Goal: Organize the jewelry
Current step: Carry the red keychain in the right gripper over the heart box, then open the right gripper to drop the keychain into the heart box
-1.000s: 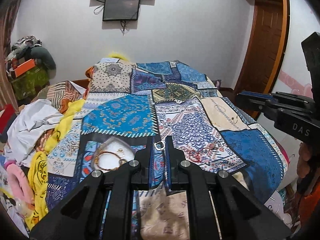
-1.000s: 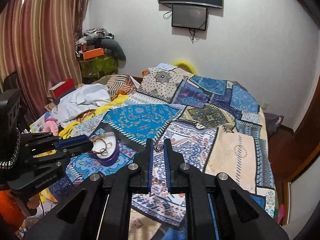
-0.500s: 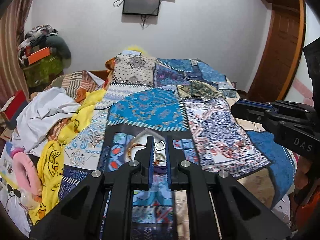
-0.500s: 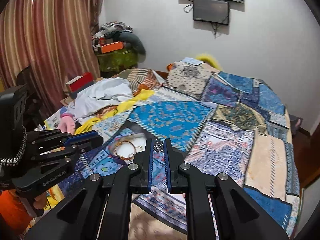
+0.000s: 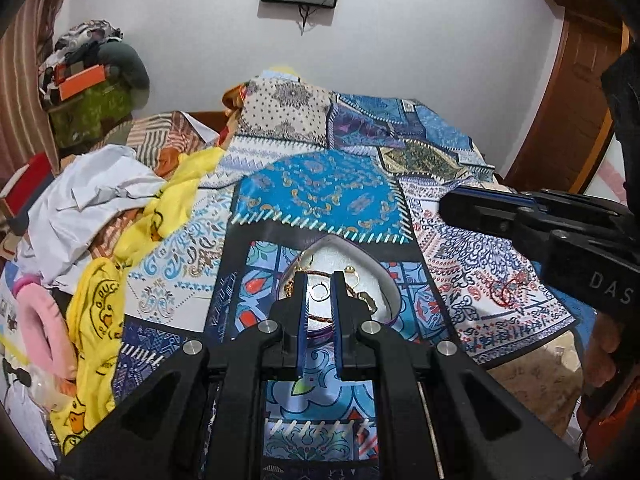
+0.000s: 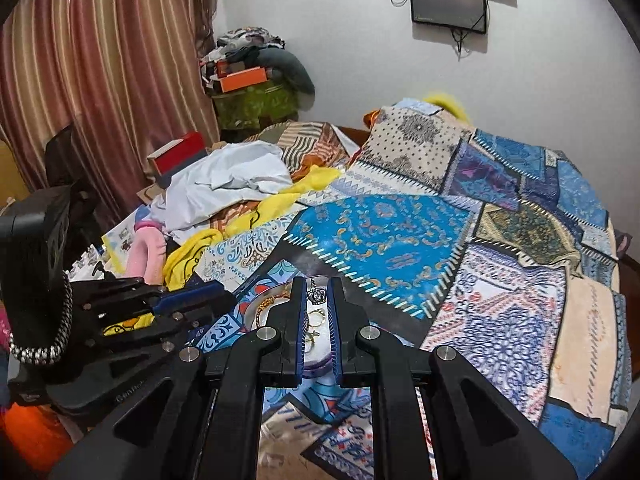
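Left gripper (image 5: 319,280): fingers clenched on a small silver ring (image 5: 319,292), seen at lower centre of the left view.
Right gripper (image 6: 317,286): fingers clenched on a silver crown-shaped charm (image 6: 317,296), at lower centre of the right view.
Jewelry tray (image 5: 376,276): a heart-shaped white dish on the patchwork bedspread (image 5: 320,196), directly beyond both fingertips; gold bangles and rings lie in it.
Change: a second ago the tray lay left of the fingers and further off; both grippers have been brought down over it. It is judged that both pieces are about to be released into the tray.
Left view only: heart outline of the tray, wooden door (image 5: 568,92) at upper right.
Right view only: striped curtain (image 6: 100,60) at upper left.
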`<action>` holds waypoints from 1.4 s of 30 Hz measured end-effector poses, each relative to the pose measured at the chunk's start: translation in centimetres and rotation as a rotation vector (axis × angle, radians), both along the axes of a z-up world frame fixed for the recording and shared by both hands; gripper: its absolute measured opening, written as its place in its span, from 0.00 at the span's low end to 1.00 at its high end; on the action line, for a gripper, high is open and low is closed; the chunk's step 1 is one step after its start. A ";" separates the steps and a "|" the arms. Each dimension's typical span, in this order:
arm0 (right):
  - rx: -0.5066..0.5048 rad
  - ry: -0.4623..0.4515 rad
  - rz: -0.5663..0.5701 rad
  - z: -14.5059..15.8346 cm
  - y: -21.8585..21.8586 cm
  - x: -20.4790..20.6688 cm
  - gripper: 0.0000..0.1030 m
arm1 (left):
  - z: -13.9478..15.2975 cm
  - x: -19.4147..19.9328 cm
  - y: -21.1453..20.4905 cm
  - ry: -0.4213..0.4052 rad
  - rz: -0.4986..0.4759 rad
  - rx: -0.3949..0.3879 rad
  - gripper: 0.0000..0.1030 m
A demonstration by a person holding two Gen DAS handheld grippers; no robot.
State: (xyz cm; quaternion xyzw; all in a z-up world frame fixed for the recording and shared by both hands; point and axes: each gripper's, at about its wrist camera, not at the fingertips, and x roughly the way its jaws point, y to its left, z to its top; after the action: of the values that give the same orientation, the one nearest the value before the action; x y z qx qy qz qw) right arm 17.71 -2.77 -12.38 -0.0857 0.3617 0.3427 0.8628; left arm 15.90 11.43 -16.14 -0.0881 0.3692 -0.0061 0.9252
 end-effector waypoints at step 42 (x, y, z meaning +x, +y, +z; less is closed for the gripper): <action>-0.003 0.055 -0.052 -0.8 1.5 1.6 0.36 | -0.1 1.5 -0.4 0.004 -0.014 0.012 0.23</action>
State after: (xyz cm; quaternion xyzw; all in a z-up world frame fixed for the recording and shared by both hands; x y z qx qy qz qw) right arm 19.33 -1.31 -13.20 -0.0682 0.3877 0.3220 0.8610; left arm 17.44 10.99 -16.23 -0.0797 0.3716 -0.0104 0.9249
